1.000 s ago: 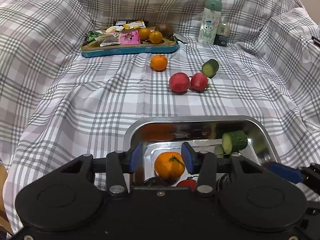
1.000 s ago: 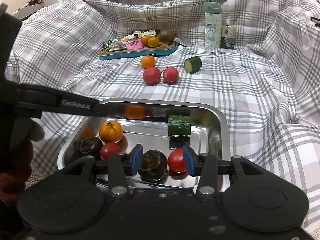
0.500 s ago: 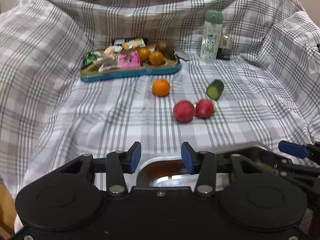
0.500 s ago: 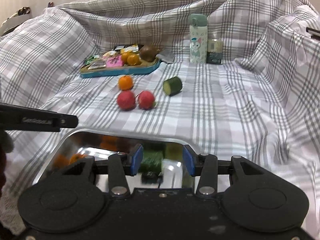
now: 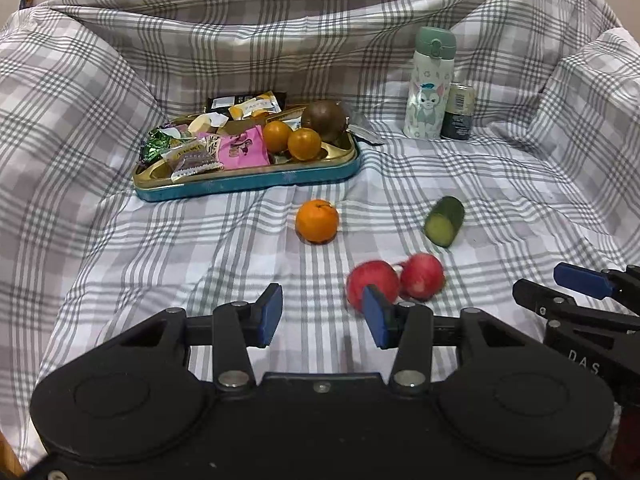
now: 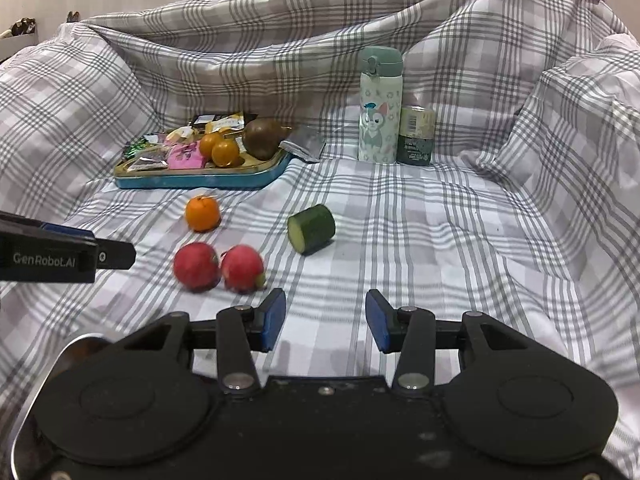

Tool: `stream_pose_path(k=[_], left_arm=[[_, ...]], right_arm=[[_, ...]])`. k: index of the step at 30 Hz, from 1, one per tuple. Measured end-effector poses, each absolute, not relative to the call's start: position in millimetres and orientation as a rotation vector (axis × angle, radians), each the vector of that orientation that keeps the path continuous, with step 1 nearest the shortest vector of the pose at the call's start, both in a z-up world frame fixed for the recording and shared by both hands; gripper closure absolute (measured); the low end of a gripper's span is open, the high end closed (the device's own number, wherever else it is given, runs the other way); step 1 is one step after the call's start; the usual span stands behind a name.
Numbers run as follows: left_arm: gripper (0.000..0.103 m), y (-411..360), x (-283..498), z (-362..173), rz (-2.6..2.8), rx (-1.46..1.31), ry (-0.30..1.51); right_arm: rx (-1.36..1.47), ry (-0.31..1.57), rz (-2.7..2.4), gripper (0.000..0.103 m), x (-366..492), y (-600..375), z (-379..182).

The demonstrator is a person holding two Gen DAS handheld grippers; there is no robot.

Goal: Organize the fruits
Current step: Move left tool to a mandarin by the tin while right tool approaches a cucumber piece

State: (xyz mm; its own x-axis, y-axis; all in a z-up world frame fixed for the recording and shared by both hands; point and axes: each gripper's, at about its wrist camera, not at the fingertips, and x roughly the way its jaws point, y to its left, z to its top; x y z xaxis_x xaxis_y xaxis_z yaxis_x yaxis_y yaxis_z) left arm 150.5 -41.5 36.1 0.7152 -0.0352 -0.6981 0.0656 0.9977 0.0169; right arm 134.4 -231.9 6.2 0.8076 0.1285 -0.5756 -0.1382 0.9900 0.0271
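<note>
Plaid cloth (image 5: 120, 240) covering the whole surface, rising in folds across the top and both sides of the frame. Blue tin tray (image 5: 248, 184) sitting upper left of centre in both views, holding snack packets (image 5: 240, 148), two small oranges (image 5: 292, 140) and a brown fruit (image 5: 324, 120) at its right end. Pale green bottle (image 5: 430, 84) standing upright at upper right, touching or just beside a small dark jar (image 5: 458, 112) on its right.

Left tongs (image 5: 322, 320) filling the bottom of the left view, blue pads standing apart, gripping nothing, bare cloth showing between them. Right tongs (image 6: 326, 320) filling the bottom of the right view, likewise gaping and empty; also poking in at the right edge of the left view.

Loose fruit lying mid-frame on the cloth: orange (image 5: 317, 221) just below the tray, well apart from the cucumber piece (image 5: 444, 220) lying on its side to the right, cut face turned toward the camera. Two red apples (image 5: 394, 282) resting side by side, touching, lower than the orange and cucumber, just beyond the left tongs' right pad and slightly blurred. In the right view, apples (image 6: 218, 266) lying left of centre, just above the left pad. Shiny metal rim (image 6: 86, 340) peeking out at lower left behind the right tongs.
</note>
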Motion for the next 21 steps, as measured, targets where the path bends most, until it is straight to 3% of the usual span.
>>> stream_pose_path(k=[21], left_arm=[[0.049, -36.1, 227.6, 15.5, -0.083, 0.062, 0.761]], right_arm=[[0.052, 0.59, 0.097, 0.057, 236.0, -241.3, 8.0]])
